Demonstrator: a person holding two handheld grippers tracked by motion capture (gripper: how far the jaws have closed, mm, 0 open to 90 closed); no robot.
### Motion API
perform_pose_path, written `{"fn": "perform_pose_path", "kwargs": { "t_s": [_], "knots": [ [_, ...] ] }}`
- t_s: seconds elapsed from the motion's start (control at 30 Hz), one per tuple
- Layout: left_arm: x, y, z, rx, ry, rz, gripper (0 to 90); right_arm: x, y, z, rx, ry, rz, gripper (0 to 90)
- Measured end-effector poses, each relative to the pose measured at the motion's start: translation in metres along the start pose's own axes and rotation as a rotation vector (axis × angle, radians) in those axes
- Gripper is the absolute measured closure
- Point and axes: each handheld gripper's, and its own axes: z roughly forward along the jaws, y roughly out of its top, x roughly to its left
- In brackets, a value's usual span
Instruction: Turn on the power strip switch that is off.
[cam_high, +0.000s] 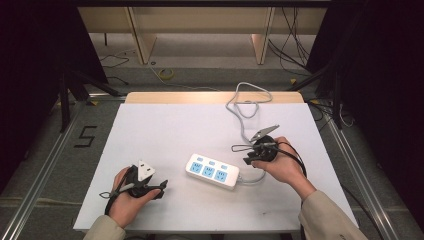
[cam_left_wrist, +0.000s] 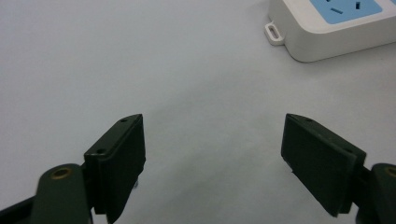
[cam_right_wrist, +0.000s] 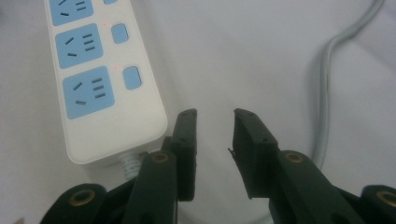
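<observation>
The left gripper (cam_left_wrist: 212, 163) waits at about 7 o'clock on the table (cam_high: 165, 125), its jaws spread wide with nothing between them. The power strip (cam_high: 213, 171) lies near the centre — a rigid, light, smooth plastic body, so I judge it is best pinched across its narrow sides. At 3 o'clock the right gripper (cam_right_wrist: 215, 140) has its jaws partly apart and empty, just beside the strip's end where the soft grey cord (cam_high: 243, 107) comes out.

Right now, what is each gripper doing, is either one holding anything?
Left gripper: open, holding nothing, over bare table.
Right gripper: open, holding nothing, just beside the cable end of the power strip.
</observation>
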Motion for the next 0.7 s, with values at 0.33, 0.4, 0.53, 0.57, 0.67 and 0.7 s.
{"fn": "perform_pose_path", "kwargs": {
  "t_s": [0.33,0.4,0.53,0.57,0.67,0.7],
  "knots": [
    [-0.001,0.0,0.0,0.0,0.002,0.0,21.9,-0.008,-0.017,-0.008,-0.016,-0.006,0.034,64.1],
    [0.0,0.0,0.0,0.001,0.002,-0.001,21.9,-0.009,-0.021,-0.01,-0.02,-0.013,0.046,63.2],
    [0.0,0.0,0.0,0.001,0.004,0.0,21.9,-0.013,-0.029,-0.016,-0.039,-0.02,0.071,61.6],
    [0.0,0.0,0.0,0.0,0.004,0.002,21.9,-0.014,-0.031,-0.017,-0.041,-0.022,0.076,61.1],
    [0.0,0.0,0.0,0.0,0.005,0.0,21.9,-0.016,-0.037,-0.019,-0.055,-0.027,0.077,59.6],
    [0.0,0.0,0.0,0.0,0.005,0.0,21.9,-0.017,-0.039,-0.02,-0.055,-0.029,0.078,59.1]
  ]
}}
